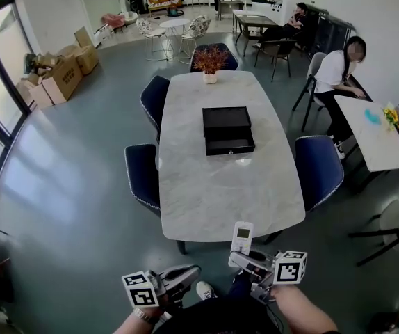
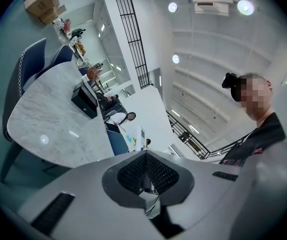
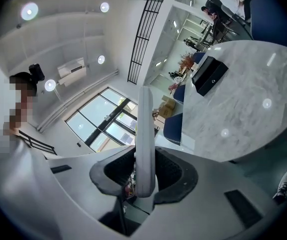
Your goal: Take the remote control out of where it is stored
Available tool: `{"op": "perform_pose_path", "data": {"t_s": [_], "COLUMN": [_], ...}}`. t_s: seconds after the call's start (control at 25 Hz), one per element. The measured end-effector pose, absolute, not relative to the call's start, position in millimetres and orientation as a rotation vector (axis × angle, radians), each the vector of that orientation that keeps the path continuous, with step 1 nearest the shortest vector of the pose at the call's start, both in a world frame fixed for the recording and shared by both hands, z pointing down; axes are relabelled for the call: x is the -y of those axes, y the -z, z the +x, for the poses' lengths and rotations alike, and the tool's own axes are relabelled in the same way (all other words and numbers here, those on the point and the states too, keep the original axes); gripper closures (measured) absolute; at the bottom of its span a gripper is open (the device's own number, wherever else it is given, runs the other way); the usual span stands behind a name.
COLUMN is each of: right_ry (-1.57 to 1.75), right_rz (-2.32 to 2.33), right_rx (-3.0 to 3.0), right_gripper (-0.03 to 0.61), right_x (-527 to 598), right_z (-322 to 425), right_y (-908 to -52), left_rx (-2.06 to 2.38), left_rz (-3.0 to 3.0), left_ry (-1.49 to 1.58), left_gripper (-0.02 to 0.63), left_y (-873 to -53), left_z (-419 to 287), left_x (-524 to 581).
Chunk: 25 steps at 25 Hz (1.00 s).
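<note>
The remote control [image 1: 242, 236], a slim white unit with a small screen near its far end, is held in the right tool [image 1: 245, 257], clear of the counter [image 1: 213, 186] and just over its near edge. In the right gripper view the remote is seen edge-on, standing up out of the gap. The jaws are held partly apart and are pressed on its lower end, so most of its length sticks out beyond the pads. A grip that low leaves the screen and keys uncovered, but the long free end could swing if the tool is turned sharply.

The left tool [image 1: 178, 278] is kept low beside the person, short of the counter. Its jaws are closed together with nothing between them, as is shown in the left gripper view. It is judged to be idle and held out of the way.

The black drawer box [image 1: 227, 129], taken to be the storage place, stands well apart from the remote at the middle of the counter. Its drawer seems to be drawn out toward the person, though this cannot be settled at this range. With the remote out and far from the box, the task is judged done or very nearly so.
</note>
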State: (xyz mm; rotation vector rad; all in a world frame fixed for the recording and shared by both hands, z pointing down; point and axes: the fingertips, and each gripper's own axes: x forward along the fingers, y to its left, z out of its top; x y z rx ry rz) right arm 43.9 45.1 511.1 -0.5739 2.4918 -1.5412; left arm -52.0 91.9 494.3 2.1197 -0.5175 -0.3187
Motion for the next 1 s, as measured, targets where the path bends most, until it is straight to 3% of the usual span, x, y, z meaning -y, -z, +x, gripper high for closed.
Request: {"op": "perform_pose_path", "data": {"t_s": [1.0], "right_ry": [1.565], "right_rz": [-0.433], "right_rx": [-2.423], "right_gripper": [0.463], "right_x": [-116], "right_z": [30], "right_y": [-499], "left_rx": [0.488], "left_rz": [2.136], "left_ry": [0.333], "left_gripper": [0.609], "left_y": [-492], "left_z": [-33], "left_x": [-105]}}
